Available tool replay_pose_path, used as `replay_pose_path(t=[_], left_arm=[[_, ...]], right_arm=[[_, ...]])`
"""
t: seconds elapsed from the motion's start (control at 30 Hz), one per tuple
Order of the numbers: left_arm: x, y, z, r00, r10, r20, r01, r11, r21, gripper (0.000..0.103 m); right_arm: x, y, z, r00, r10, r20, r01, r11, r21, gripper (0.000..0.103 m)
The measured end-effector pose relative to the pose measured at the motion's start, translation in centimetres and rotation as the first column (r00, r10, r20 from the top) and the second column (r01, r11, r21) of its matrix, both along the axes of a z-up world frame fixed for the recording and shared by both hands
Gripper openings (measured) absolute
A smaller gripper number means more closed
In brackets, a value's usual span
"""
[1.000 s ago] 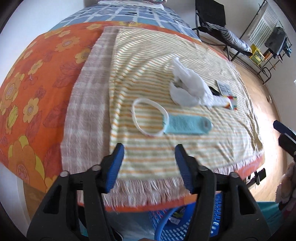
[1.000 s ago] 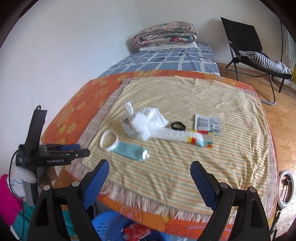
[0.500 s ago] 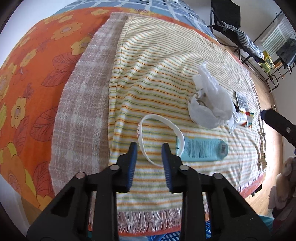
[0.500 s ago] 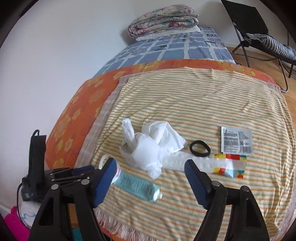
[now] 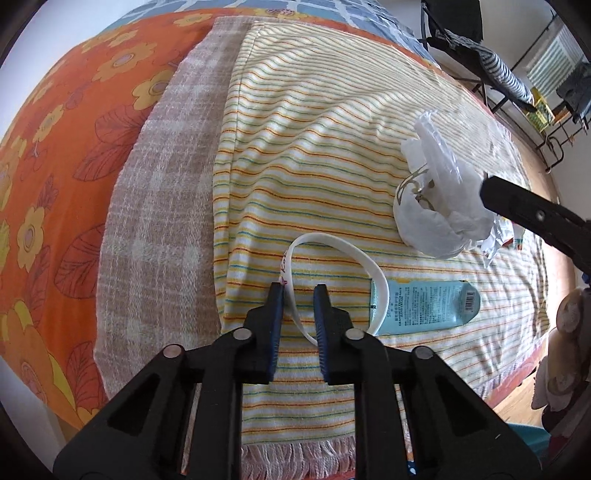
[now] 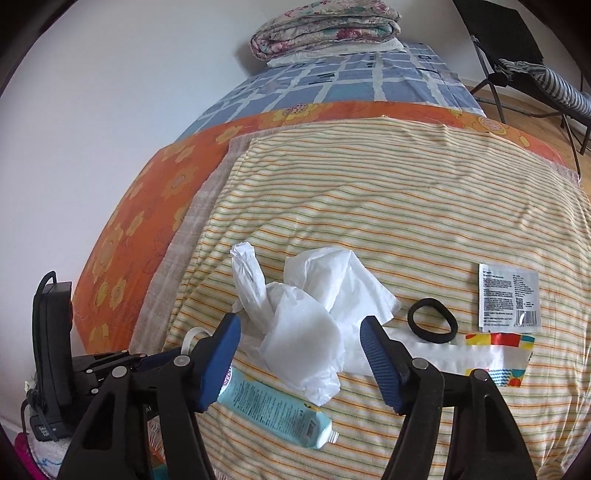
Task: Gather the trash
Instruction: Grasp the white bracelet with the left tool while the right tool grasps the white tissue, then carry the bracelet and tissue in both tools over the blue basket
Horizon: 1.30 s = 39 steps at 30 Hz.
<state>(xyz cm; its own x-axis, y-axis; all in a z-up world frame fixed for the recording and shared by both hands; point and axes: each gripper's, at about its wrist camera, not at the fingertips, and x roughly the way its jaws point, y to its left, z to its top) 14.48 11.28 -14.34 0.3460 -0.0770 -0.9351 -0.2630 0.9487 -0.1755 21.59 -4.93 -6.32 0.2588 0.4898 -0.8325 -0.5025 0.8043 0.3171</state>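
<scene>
A white ring band (image 5: 343, 247) lies on the striped towel (image 5: 314, 122) beside a light blue tube (image 5: 424, 302). My left gripper (image 5: 298, 291) straddles the band's near-left edge, its jaws narrowed around the strip but with a gap still showing. A crumpled white plastic bag with tissue (image 6: 310, 317) lies in the middle of the towel. My right gripper (image 6: 301, 332) is open, its fingers on either side of the bag and just above it. The tube (image 6: 277, 410) lies below the bag in the right wrist view.
A black hair tie (image 6: 432, 319), a white sachet (image 6: 508, 297) and a long colourful wrapper (image 6: 476, 360) lie right of the bag. Folded blankets (image 6: 325, 26) sit at the bed's far end. A black chair (image 6: 517, 48) stands at the right.
My left gripper moved forward to the ring band and its jaws narrowed around the band's edge. My right gripper moved forward and down over the white bag, still open.
</scene>
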Motion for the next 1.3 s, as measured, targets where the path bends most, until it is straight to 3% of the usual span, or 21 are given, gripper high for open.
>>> replay_pose_path(t=[0.2,0.33,0.47,0.9,1.3], left_arm=[[0.1,0.3,-0.2,1.000,0.012,0.012,-0.012,1.000,-0.011,0.006],[0.0,0.6,-0.1,1.000,0.018,0.023,-0.017,1.000,-0.018,0.004],[-0.3,0.9,0.3,0.999,0.028,0.037,-0.028,1.000,-0.014,0.003],[-1.1,0.8,2.4,0.995,0.030,0.095,-0.031,1.000,-0.001,0.003],[-3.6,-0.6,5.6,0.985,-0.013,0.170,0.010,1.000,0.023,0.003]], right_arm=[[0.2,0.9,-1.4,1.000,0.005,-0.015,-0.005,1.000,-0.023,0.060],[0.3,1.2,-2.0,1.000,0.011,-0.018,-0.012,1.000,-0.028,0.045],[0.3,0.7,-1.8,1.000,0.009,-0.018,-0.009,1.000,0.004,0.035],[-0.7,-1.4,2.1,0.999,-0.008,0.039,0.004,0.995,0.101,0.033],[-4.4,-4.6,5.6,0.994,0.036,0.107,-0.046,0.995,0.085,0.033]])
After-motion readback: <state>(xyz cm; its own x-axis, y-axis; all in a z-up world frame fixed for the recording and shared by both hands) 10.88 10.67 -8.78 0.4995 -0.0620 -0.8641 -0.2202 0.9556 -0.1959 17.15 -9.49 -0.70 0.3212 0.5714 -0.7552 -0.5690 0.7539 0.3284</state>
